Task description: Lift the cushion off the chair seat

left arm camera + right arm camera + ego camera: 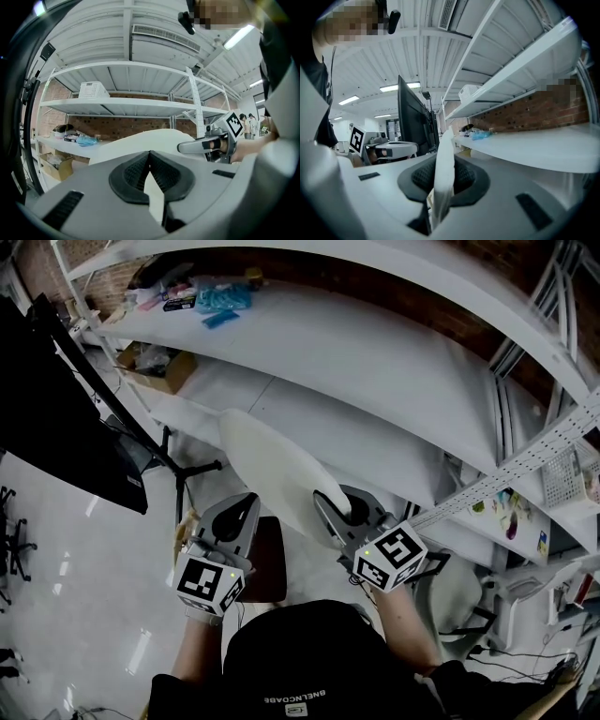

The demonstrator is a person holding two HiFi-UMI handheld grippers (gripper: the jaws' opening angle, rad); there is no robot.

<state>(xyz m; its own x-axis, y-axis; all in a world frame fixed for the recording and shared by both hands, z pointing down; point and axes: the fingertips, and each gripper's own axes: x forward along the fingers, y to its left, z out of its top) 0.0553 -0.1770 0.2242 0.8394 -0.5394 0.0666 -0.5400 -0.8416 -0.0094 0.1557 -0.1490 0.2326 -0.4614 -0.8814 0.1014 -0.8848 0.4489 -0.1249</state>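
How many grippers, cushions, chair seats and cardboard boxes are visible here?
Grippers: 2 (left gripper, right gripper)
Cushion: 1
Chair seat: 1
Cardboard box: 1
Total: 5

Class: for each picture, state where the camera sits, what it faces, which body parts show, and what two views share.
Head view: on the head, looking steeply down at left gripper and right gripper pinching the cushion; forearms show.
Left gripper view: on that gripper, along its jaws towards shelves; right hand shows.
Right gripper view: along its jaws towards a monitor; left hand shows.
Shared: the cushion, all three.
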